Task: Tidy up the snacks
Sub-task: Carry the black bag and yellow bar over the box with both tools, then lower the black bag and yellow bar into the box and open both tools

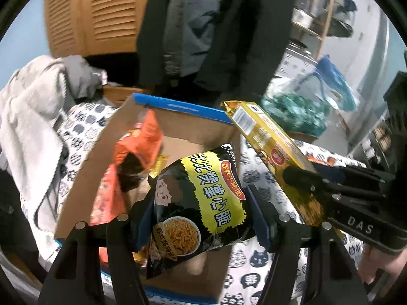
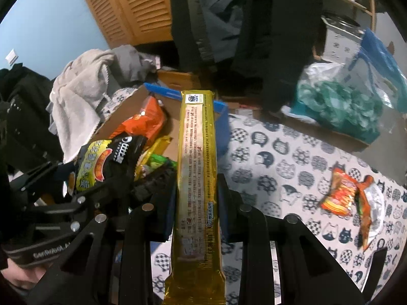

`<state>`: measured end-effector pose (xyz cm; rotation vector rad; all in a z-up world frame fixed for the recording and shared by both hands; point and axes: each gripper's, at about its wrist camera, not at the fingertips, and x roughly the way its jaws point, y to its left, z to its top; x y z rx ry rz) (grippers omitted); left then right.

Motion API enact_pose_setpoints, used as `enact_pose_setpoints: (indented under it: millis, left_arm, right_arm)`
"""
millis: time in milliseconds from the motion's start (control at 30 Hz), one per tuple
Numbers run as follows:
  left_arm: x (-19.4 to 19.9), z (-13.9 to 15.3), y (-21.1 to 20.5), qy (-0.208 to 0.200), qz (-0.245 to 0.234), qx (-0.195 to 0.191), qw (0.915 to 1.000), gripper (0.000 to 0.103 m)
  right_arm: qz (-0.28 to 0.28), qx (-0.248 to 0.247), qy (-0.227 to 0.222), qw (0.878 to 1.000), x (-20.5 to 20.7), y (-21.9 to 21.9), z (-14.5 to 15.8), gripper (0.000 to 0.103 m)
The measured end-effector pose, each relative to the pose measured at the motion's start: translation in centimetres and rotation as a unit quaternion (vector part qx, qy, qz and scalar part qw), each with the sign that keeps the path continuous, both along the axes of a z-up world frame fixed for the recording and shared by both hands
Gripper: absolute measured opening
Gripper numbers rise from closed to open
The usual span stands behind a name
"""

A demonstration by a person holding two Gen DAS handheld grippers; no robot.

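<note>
My left gripper [image 1: 201,208] is shut on a black and yellow noodle snack bag [image 1: 201,198], held over an open cardboard box [image 1: 84,167] with blue edges. The box holds an orange snack bag [image 1: 140,139] and other packets. My right gripper [image 2: 197,198] is shut on a long gold snack pack [image 2: 197,167], held beside the box's right edge; the pack also shows in the left wrist view [image 1: 274,157]. The left gripper and its bag [image 2: 101,162] show at the left of the right wrist view. An orange snack packet [image 2: 348,195] lies loose on the bed.
The box sits on a bed sheet with a cat pattern [image 2: 279,162]. A pile of grey and white clothes [image 2: 84,94] lies at the left. A clear bag of green things [image 2: 338,106] sits at the back right. Dark coats [image 1: 216,25] hang behind.
</note>
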<state>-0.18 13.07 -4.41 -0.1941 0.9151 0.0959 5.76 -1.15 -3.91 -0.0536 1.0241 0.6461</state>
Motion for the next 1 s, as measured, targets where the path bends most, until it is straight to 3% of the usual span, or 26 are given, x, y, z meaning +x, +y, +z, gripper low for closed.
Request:
enact_pose_setpoints:
  millis: [500, 667, 767, 833, 1000]
  left_arm:
    - [-0.7, -2.1, 5.5, 0.024, 0.058, -0.007, 0.998, 0.068]
    - [-1.0, -2.8, 6.0, 0.034, 0.076, -0.011, 0.9964, 0.068]
    - [-1.0, -2.6, 6.2, 0.033, 0.079, -0.022, 0.9961, 0.074]
    - [-1.0, -2.2, 6.2, 0.027, 0.08, -0.025, 0.9961, 0.077]
    - [-0.8, -1.8, 5.3, 0.023, 0.07, -0.025, 0.997, 0.078]
  right_arm:
    - [0.004, 0.01, 0.052, 0.999, 1.1, 5.9, -2.4, 0.027]
    - [0.002, 0.04, 0.085, 0.996, 1.7, 6.4, -3.0, 0.034]
    - [0.002, 0.031, 0.073, 0.997, 1.3, 6.4, -2.6, 0.043]
    - [0.0, 0.03, 0.067, 0.997, 1.1, 6.0, -2.2, 0.054]
    - [-0.014, 0.014, 0.037, 0.999, 1.0, 4.3, -1.3, 0.074]
